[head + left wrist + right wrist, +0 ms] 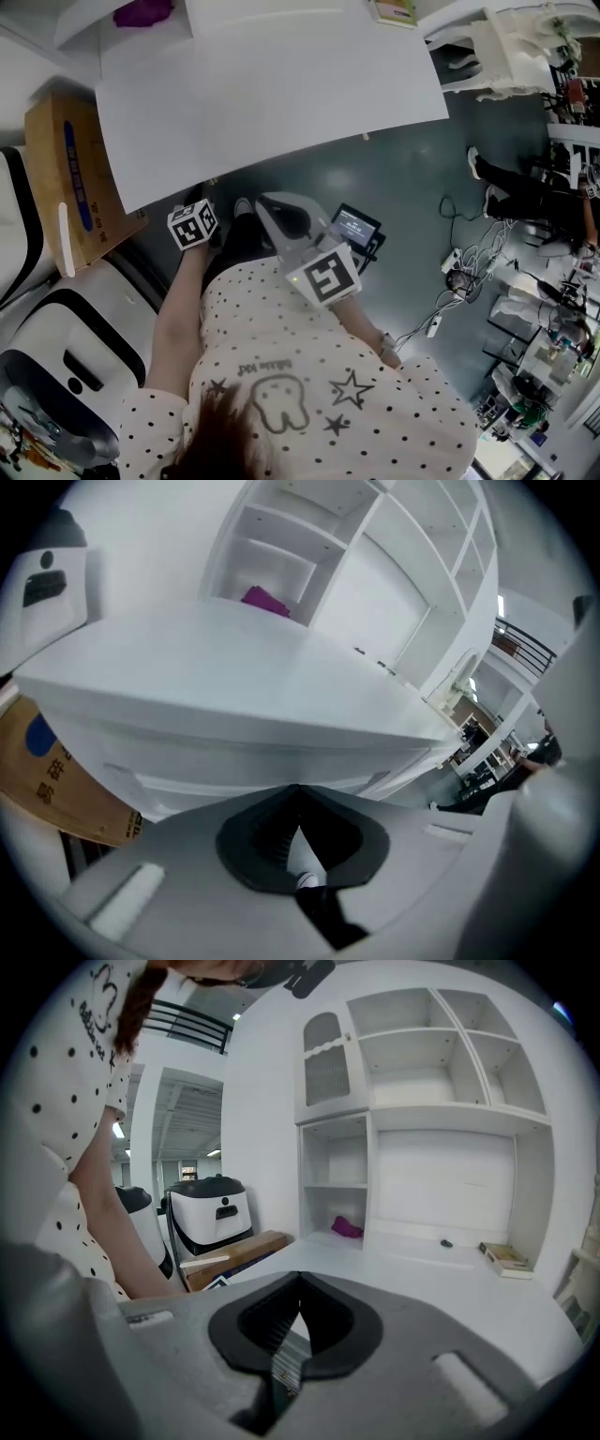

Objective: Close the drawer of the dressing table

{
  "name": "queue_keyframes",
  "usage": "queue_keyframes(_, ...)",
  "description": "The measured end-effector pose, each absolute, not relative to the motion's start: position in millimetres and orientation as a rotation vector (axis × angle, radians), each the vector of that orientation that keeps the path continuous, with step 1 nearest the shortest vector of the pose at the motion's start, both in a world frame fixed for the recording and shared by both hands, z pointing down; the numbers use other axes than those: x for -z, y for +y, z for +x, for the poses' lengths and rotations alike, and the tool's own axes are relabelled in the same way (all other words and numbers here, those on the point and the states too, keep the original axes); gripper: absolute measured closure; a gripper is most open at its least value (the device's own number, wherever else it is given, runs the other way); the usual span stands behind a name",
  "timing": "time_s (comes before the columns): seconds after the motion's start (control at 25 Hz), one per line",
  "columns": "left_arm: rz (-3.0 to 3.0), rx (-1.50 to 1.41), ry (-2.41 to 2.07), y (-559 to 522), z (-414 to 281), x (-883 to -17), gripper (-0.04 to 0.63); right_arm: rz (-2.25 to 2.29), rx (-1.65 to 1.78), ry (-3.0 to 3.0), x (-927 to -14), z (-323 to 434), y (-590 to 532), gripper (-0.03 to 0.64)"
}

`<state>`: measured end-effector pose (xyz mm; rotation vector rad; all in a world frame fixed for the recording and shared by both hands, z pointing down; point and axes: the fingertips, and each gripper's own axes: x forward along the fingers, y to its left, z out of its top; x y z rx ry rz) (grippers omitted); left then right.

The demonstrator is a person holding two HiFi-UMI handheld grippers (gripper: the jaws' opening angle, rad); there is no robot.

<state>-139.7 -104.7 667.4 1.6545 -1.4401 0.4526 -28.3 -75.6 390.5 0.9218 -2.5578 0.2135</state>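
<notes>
The dressing table (272, 84) is standing in front of the person, its white top spanning the upper head view. The drawer (244, 763) is showing only in the left gripper view, as a long white front lying just under the table's front edge. Its long axis is running along that edge, left to right across the view, and its face is pointing toward the person. It is looking pushed in under the top, though its seam is hard to make out.

The left gripper (298, 789) is pointing at the drawer front from just below it, its jaws pressed together with nothing between them. The right gripper (300, 1277) is hovering above table height and aiming across the top toward the shelf unit (422, 1063), its jaws also meeting at the tips and holding nothing.

A purple cloth (265, 600) is lying in a shelf cubby, and a cardboard box (70, 178) is sitting beside the table's left end.
</notes>
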Motion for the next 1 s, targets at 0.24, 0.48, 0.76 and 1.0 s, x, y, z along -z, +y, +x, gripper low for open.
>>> queue_keyframes(0.24,1.732,-0.463,-1.452,-99.9,-137.1,-642.3,0.601,0.924,-0.23,-2.612,-383.6,-29.1,-72.7,0.615)
queue_keyframes(0.48,1.805,-0.404,-1.473,-99.1,-137.7,-611.0,0.601,0.943,-0.255,-2.651,-378.0,-26.5,-72.3,0.617)
queue_keyframes(0.76,1.915,-0.376,-1.511,-103.4,-140.7,-573.2,0.603,0.891,-0.24,-2.678,-382.5,-32.3,-67.0,0.615)
queue_keyframes(1.0,1.95,-0.241,-1.603,-116.1,-147.9,-525.9,0.603,0.882,-0.207,-2.693,-384.4,-32.7,-63.7,0.615)
